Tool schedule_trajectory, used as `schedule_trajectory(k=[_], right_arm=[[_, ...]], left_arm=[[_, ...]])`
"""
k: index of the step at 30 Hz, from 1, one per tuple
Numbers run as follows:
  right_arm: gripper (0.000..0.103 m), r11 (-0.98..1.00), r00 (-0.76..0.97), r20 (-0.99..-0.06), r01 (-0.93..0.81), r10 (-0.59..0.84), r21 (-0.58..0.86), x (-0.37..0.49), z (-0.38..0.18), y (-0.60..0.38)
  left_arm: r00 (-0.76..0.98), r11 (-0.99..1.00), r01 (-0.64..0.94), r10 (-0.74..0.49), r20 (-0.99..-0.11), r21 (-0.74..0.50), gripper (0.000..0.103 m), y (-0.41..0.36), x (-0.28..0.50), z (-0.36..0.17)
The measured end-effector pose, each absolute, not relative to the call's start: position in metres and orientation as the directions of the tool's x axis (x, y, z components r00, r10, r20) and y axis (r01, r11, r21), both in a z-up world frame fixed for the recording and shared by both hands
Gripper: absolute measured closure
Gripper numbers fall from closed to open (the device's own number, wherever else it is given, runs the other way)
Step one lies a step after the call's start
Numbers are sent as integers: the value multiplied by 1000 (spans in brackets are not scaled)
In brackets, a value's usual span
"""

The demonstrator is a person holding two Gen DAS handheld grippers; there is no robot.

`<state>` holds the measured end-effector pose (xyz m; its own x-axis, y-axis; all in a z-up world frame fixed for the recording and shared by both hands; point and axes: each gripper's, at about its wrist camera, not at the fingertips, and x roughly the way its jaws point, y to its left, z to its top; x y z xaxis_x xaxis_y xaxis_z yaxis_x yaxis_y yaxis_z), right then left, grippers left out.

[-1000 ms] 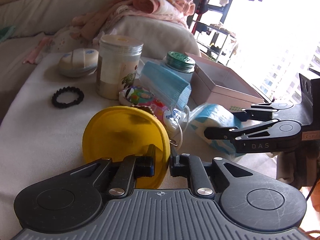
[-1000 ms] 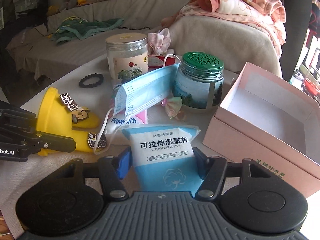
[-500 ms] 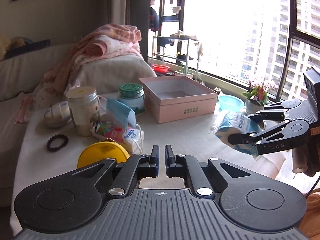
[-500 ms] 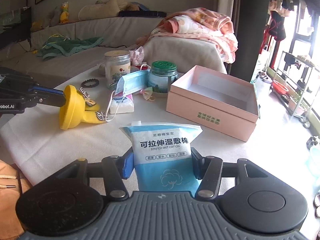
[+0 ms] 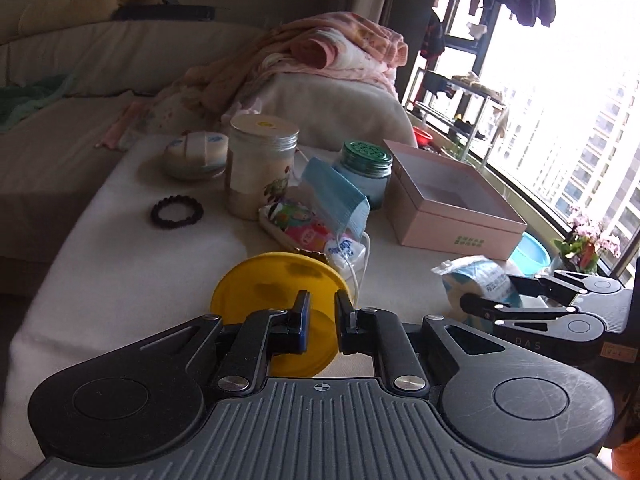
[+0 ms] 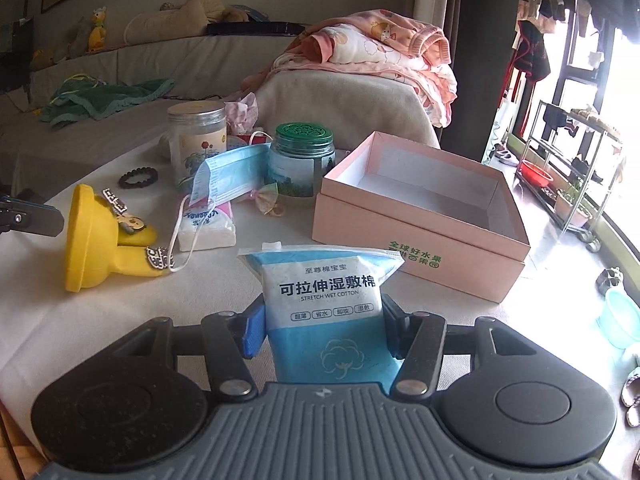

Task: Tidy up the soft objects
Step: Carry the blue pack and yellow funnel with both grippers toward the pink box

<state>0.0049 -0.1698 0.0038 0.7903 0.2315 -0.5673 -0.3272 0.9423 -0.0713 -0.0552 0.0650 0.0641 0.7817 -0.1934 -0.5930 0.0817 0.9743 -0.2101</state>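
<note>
My right gripper (image 6: 324,320) is shut on a blue and white pack of wet cotton (image 6: 324,292), held upright above the table's near edge. The left wrist view shows that pack (image 5: 476,276) low on the right. An open pink box (image 6: 420,232) stands just beyond it to the right. My left gripper (image 5: 322,312) has its jaws opening a narrow gap. A yellow rubber toy (image 5: 272,288) lies on its side just past the fingertips, untouched by the pads. A blue face mask (image 6: 232,176) drapes over a tissue pack (image 6: 208,228).
A tall clear jar (image 5: 260,168), a green-lidded jar (image 6: 302,164), a black bead bracelet (image 5: 176,212) and a round pouch (image 5: 196,156) sit farther back on the white cloth. A sofa with piled pink blankets (image 6: 384,52) stands behind. The table edge runs close to both grippers.
The right gripper lifted the cotton pack off the table, drew back, then came closer to the pink box. The left gripper's jaws shut, then parted again near the yellow toy.
</note>
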Motion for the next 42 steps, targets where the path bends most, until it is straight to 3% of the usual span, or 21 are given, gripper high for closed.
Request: schedule_trajectory(k=[4, 10, 17, 22, 28, 33, 36, 38, 42], right_arm=[[45, 940, 770, -595, -335, 231, -69, 11, -13, -162], [40, 947, 758, -604, -320, 246, -16, 11, -26, -170], [37, 953, 747, -611, -301, 261, 40, 15, -28, -177], [36, 954, 748, -608, -297, 264, 49, 14, -28, -178], [36, 954, 749, -606, -296, 268, 55, 14, -28, -179], [36, 954, 749, -606, -295, 268, 56, 14, -28, -179], [36, 954, 749, -605, -295, 268, 57, 14, -28, -179], [36, 954, 750, -604, -294, 269, 60, 13, -28, -180], [36, 954, 751, -604, -293, 267, 58, 13, -28, -179]], left_arm=[[787, 992, 96, -125, -604, -81, 89, 42, -56, 57], [766, 973, 198, -230, -600, -120, 89, 33, -73, 65], [783, 991, 127, -121, -610, -35, 87, 29, -64, 63], [777, 996, 90, -72, -625, -3, 62, 33, -58, 57], [764, 996, 90, -69, -641, 0, 61, 33, -54, 52], [743, 993, 93, -116, -659, -70, 63, 36, -45, 38], [756, 995, 65, -97, -648, -73, 60, 40, -37, 29], [752, 995, 69, -97, -652, -68, 50, 41, -31, 24], [749, 996, 87, -81, -657, -23, 49, 34, -23, 17]])
